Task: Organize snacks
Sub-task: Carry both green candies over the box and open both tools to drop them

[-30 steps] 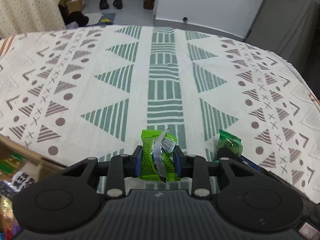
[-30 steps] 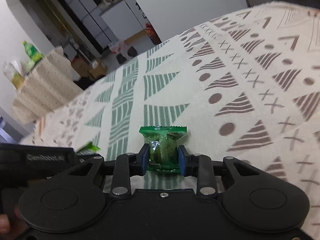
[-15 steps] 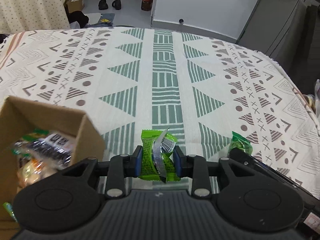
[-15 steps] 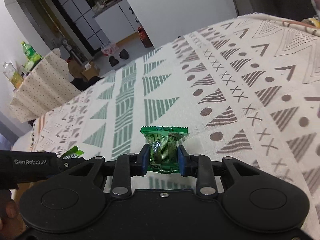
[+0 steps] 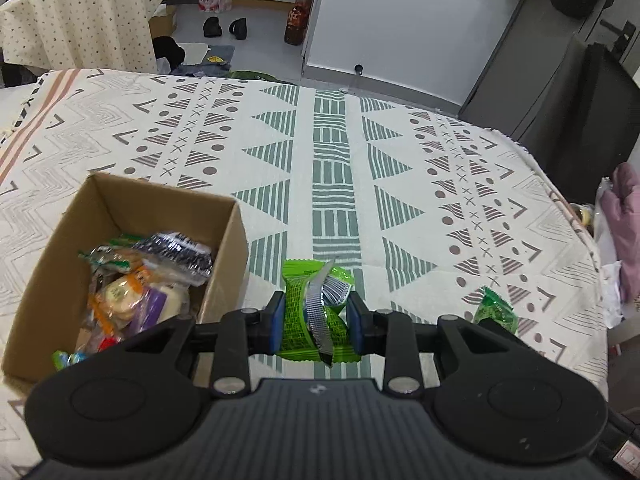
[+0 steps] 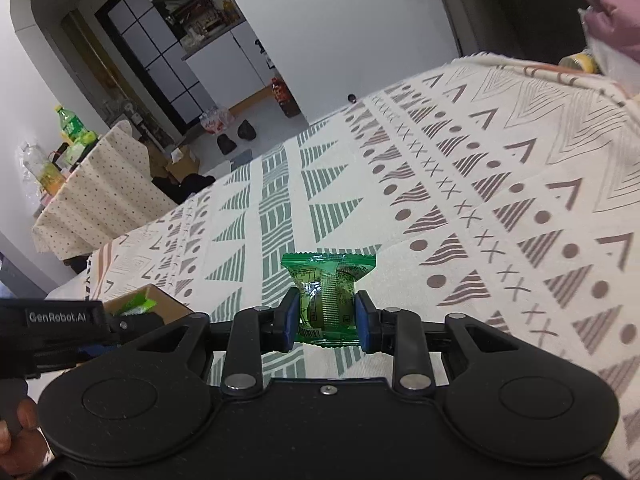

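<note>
I have both grippers loaded. The left gripper (image 5: 316,322) has its jaws clamped on a lime-green crinkled foil snack packet (image 5: 314,308), pinched across its middle so the sealed ends stick out ahead of and behind the pads; that keeps it from sliding out while I carry it. The right gripper (image 6: 327,316) has its jaws closed on a darker green, clear-windowed snack packet (image 6: 328,292), held the same way across its waist.

Left of my left jaws and slightly ahead sits the open brown cardboard box (image 5: 224,248), already holding a jumble of wrapped snacks (image 5: 148,276). It rests on the table under a cream cloth with green and brown geometric print (image 5: 332,160). I judge the box to be the drop point, so the left packet hangs just beside its right wall, not yet over the opening.

In the right wrist view the box corner (image 6: 168,300) shows left of the jaws, past the other gripper's body.
</note>
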Demonstrator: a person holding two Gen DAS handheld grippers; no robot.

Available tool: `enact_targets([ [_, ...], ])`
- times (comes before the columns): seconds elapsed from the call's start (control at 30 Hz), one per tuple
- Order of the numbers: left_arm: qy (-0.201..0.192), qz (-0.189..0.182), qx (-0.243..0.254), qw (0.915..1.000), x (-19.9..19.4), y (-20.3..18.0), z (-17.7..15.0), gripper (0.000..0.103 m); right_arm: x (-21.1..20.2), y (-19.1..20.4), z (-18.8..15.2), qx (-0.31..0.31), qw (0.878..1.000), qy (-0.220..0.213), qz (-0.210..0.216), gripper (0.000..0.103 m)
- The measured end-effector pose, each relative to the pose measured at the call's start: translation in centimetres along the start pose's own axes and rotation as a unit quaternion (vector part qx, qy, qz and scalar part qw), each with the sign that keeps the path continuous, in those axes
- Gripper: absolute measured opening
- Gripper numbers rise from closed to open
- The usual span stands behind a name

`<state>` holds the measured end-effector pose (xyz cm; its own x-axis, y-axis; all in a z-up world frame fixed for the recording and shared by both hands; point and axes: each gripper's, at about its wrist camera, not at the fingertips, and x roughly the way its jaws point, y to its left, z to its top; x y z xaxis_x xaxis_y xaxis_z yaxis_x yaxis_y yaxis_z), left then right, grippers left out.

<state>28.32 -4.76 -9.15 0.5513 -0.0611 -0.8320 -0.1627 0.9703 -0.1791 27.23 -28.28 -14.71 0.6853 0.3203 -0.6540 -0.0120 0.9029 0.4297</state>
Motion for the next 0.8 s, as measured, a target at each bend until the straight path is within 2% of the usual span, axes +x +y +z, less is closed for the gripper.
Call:
enact_targets([
  [0.33,-0.019,-0.013,-0.011,0.9997,-4.0,1.0,-1.5,0.031,-4.1,1.8,-0.2,-0.019,0.999,-0.031,-0.001,0.029],
  [0.8,-0.053,-0.024,-0.039,0.9975,-8.4,4.9,-2.2,0.031,-6.3,6.2,-1.3,-0.055,0.997,-0.057,0.018,0.029],
])
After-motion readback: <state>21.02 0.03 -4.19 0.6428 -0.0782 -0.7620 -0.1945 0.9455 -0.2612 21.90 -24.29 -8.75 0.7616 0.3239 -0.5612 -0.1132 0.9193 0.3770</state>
